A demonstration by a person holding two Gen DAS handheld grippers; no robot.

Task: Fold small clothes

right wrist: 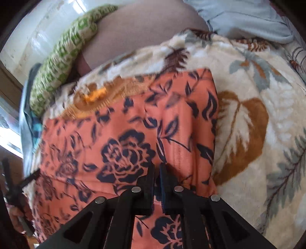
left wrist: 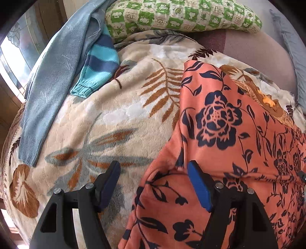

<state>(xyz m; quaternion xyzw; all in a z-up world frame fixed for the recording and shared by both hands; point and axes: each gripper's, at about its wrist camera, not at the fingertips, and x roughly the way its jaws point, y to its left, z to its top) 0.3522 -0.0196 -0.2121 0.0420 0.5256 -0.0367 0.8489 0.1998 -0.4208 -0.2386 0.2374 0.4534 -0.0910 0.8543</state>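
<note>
An orange garment with dark blue flowers (left wrist: 220, 124) lies spread on a plush leaf-patterned blanket (left wrist: 114, 115). My left gripper (left wrist: 155, 172) hangs open over the garment's left edge. One of its fingers is above the blanket, the other above the cloth, and nothing is pinched between them. In the right wrist view the same garment (right wrist: 124, 134) fills the middle. My right gripper (right wrist: 157, 170) is shut at its near part, and creases in the cloth run up from the tips. The left gripper and the hand holding it (right wrist: 19, 216) show at the far left edge.
A grey-blue sweater (left wrist: 53, 86) and a blue-striped knit (left wrist: 99, 63) lie at the blanket's left. A green checked pillow (left wrist: 181, 15) sits at the back, next to a mauve sheet (left wrist: 248, 49). Pale blue cloth (right wrist: 248, 17) lies at the far right. A window is at the left.
</note>
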